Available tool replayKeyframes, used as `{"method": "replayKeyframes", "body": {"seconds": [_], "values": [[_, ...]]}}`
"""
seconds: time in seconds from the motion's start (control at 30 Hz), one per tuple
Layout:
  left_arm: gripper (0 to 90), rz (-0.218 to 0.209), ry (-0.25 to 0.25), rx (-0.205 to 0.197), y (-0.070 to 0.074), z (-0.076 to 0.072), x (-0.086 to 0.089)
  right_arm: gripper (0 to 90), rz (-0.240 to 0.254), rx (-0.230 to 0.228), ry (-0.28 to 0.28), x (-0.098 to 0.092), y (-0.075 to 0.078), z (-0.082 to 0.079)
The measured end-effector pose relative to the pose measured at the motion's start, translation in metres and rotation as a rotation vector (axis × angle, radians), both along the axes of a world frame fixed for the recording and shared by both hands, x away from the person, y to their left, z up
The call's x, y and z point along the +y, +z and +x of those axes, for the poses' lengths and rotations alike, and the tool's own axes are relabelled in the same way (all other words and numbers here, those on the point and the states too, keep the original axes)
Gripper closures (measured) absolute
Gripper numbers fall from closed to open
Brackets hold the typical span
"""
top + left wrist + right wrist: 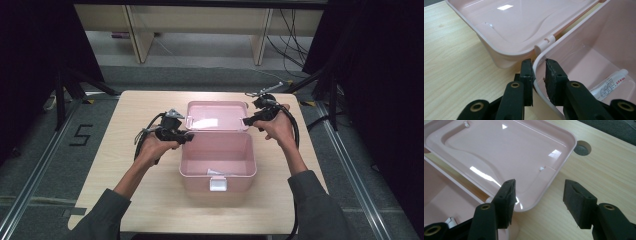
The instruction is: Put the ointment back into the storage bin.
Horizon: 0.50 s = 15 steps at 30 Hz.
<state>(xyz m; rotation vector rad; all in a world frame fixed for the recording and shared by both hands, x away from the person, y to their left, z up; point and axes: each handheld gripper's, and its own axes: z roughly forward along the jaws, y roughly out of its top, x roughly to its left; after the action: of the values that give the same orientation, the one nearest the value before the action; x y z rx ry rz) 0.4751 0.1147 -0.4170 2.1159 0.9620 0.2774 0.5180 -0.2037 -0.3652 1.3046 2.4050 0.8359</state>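
A pink plastic box [182, 155] stands open in the middle of the table, its lid [217, 112] laid back flat behind it. A white tube [609, 83] lies on the box's floor. My left gripper [539, 66] straddles the box's rim at its rear left corner, by the hinge [545, 42]. One pad rests on the outside of the rim and a narrow gap shows at the inner pad. My right gripper [539, 187] stands open wide at the lid's [499, 150] near right corner, one jaw over the lid, the other over the table.
The box has a white latch [218, 184] on its front wall. A round hole [582, 148] is cut in the wooden tabletop [145, 200] just beyond the lid. Dark stand legs [75, 82] and cables flank the table's far corners.
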Motion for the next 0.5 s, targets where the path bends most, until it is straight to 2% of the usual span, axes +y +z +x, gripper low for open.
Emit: {"method": "replayKeyframes", "body": {"seconds": [0.07, 0.1, 0.13, 0.17, 0.2, 0.23, 0.37, 0.5], "values": [[76.4, -0.002, 0.001, -0.003, 0.0, 0.0, 0.0, 44.8, 0.004, 0.0, 0.002, 0.0, -0.001, 0.001], [76.4, -0.001, 0.0, -0.006, 0.0, -0.001, 0.0, 44.9, 0.015, 0.011, -0.016, 0.001, -0.001, 0.002], [76.4, 0.003, -0.004, -0.005, 0.0, -0.001, 0.0, 45.1, 0.019, 0.0, -0.009, 0.0, -0.001, 0.004], [76.4, 0.001, -0.003, -0.005, 0.0, -0.001, 0.0, 45.4, 0.028, 0.015, -0.029, 0.0, -0.001, 0.004], [76.5, 0.001, -0.002, -0.005, 0.0, -0.001, 0.0, 45.6, 0.019, 0.015, -0.017, -0.001, -0.002, 0.006], [76.5, 0.005, -0.001, -0.007, 0.0, -0.001, -0.001, 46.2, 0.028, -0.003, -0.029, -0.002, -0.004, 0.009], [76.6, 0.008, -0.002, -0.014, 0.0, -0.002, -0.001, 46.9, 0.025, -0.002, -0.032, -0.008, -0.007, 0.015], [76.7, 0.015, -0.013, -0.015, 0.0, -0.003, -0.001, 48.9, 0.041, 0.005, -0.06, -0.01, -0.009, 0.018]]}}
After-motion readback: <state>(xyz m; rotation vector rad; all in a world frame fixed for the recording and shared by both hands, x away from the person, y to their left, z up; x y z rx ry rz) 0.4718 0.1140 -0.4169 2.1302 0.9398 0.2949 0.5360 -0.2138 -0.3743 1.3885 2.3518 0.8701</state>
